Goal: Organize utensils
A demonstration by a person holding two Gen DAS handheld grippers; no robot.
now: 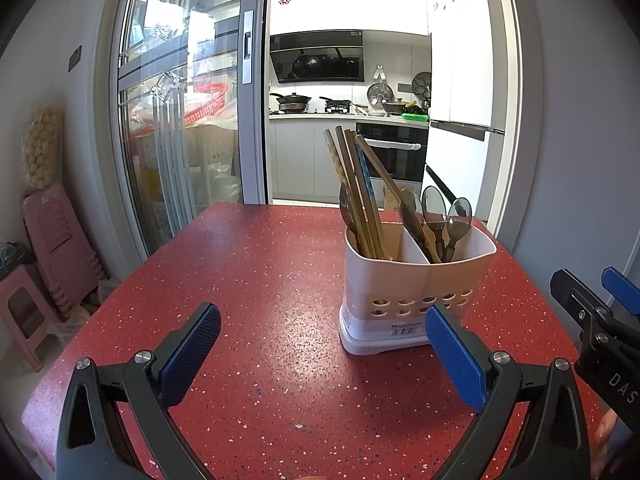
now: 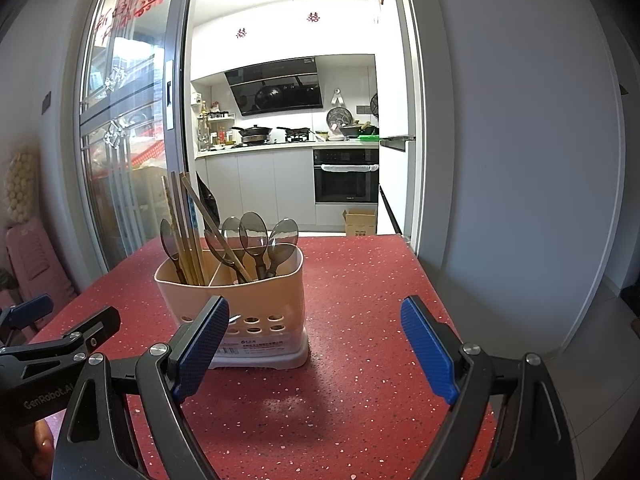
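both grippers, left gripper [image 1: 322, 350] and right gripper [image 2: 314, 346], spread wide, gripping nothing. utensil handles hidden inside caddy [image 1: 404, 280]; label print unreadable.

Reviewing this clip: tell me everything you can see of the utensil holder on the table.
The utensil holder is a pale, plastic-looking caddy, upright on the red speckled table. An inner wall splits it into two compartments; round holes run along its lower wall, above a whitish base with a printed label. The left compartment holds wooden chopsticks and one dark translucent spoon. The right holds four similar spoons, bowls up, and one chopstick leaning across. Neither gripper appears to touch it.
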